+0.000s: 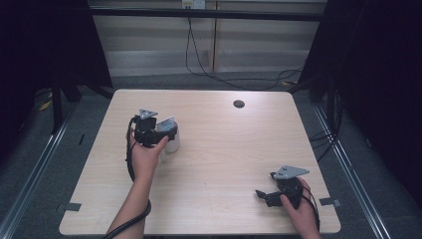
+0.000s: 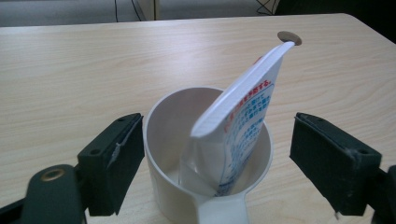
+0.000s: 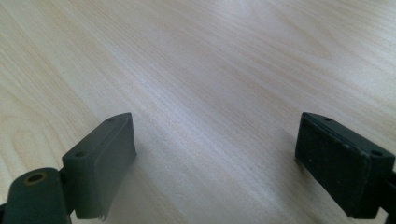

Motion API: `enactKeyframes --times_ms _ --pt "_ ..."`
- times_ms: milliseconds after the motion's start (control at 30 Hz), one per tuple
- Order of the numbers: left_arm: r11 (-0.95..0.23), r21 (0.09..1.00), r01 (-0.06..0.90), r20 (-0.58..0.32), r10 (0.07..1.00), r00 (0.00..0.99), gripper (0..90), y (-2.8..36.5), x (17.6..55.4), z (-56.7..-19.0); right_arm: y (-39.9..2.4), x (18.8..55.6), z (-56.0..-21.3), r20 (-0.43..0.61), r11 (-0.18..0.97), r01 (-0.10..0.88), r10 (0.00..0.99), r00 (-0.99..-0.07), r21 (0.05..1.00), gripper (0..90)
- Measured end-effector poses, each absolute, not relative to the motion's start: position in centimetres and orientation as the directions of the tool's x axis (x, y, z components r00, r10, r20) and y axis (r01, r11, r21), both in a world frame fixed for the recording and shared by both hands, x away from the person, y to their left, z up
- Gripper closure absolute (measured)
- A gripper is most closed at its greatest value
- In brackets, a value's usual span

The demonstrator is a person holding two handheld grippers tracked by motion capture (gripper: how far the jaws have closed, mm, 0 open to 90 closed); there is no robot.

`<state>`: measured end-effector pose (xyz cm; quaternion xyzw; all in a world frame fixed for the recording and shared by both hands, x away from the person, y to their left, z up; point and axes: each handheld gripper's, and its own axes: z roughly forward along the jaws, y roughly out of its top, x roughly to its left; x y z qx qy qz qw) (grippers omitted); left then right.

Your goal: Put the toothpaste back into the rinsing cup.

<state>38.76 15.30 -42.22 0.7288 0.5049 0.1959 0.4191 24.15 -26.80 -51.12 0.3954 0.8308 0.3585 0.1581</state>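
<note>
A white cup stands on the wooden table, with a white tube printed in red and blue leaning inside it, flat end up. My left gripper is open, its two black jaws on either side of the cup and apart from it. In the high view the left gripper hovers over the cup at the table's left middle. My right gripper rests near the front right edge, and in its own view the right gripper is open over bare wood.
A dark round hole sits in the tabletop near the far edge. Cables run across the floor behind the table. Dark curtains hang at both sides.
</note>
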Motion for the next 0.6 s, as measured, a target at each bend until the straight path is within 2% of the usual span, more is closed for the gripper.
enactKeyframes --times_ms 367,600 --pt "-0.14 0.802 0.581 -0.16 0.886 0.434 14.8 16.0 38.1 -41.9 -26.8 24.2 -51.1 0.022 0.43 0.544 0.77 -0.637 0.721 11.8" --pt "-0.118 0.785 0.608 -0.211 0.872 0.442 14.3 16.7 37.7 -41.8 -26.8 24.2 -51.1 0.021 0.43 0.544 0.77 -0.637 0.721 11.9"
